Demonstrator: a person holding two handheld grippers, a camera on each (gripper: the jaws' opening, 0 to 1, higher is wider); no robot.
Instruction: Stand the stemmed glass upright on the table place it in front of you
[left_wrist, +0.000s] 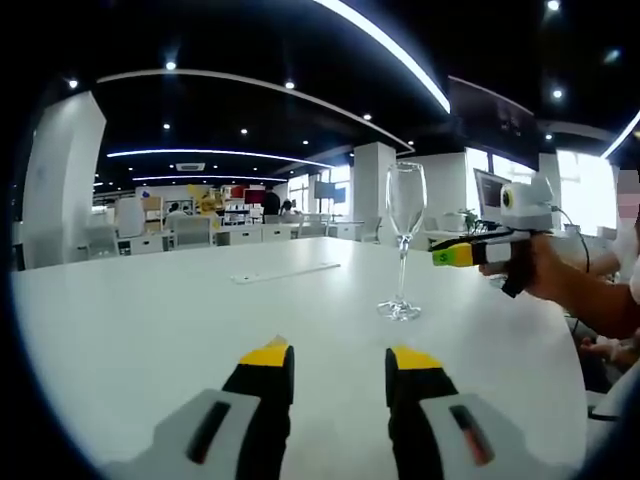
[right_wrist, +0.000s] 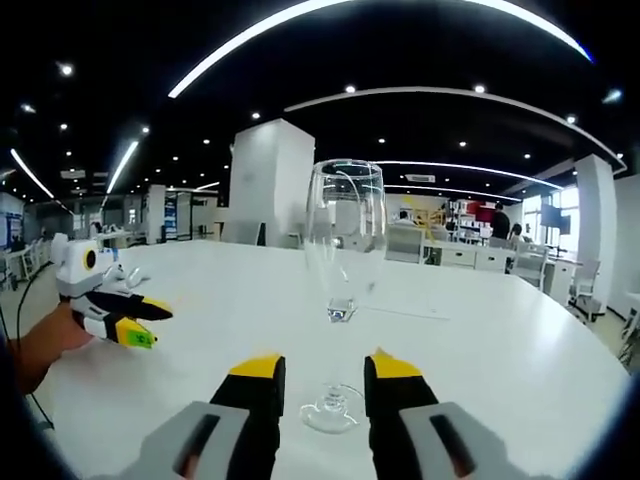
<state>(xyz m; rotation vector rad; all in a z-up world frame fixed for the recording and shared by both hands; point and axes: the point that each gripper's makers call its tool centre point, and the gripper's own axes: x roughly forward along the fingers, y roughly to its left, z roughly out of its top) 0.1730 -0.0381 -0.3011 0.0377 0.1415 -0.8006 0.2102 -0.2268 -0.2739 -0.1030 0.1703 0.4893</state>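
A clear stemmed glass (left_wrist: 404, 238) stands upright on the white table (left_wrist: 150, 320), right of centre in the left gripper view. My left gripper (left_wrist: 340, 358) is open low over the table, well short of the glass, with nothing between its jaws. A hand holds my right gripper (left_wrist: 450, 254), which comes in from the right, its tip just beside the stem and apart from it. In the right gripper view the glass (right_wrist: 343, 235) rises close ahead. Its foot shows between the open jaws of my right gripper (right_wrist: 323, 366), which do not touch the stem. The left gripper (right_wrist: 152, 325) is at far left.
A flat white strip (left_wrist: 285, 272) lies on the table beyond the glass. The person's forearm (left_wrist: 600, 300) rests at the table's right edge. White pillars (right_wrist: 270, 185), desks and chairs (left_wrist: 190, 232) fill the office behind the table (right_wrist: 500, 340).
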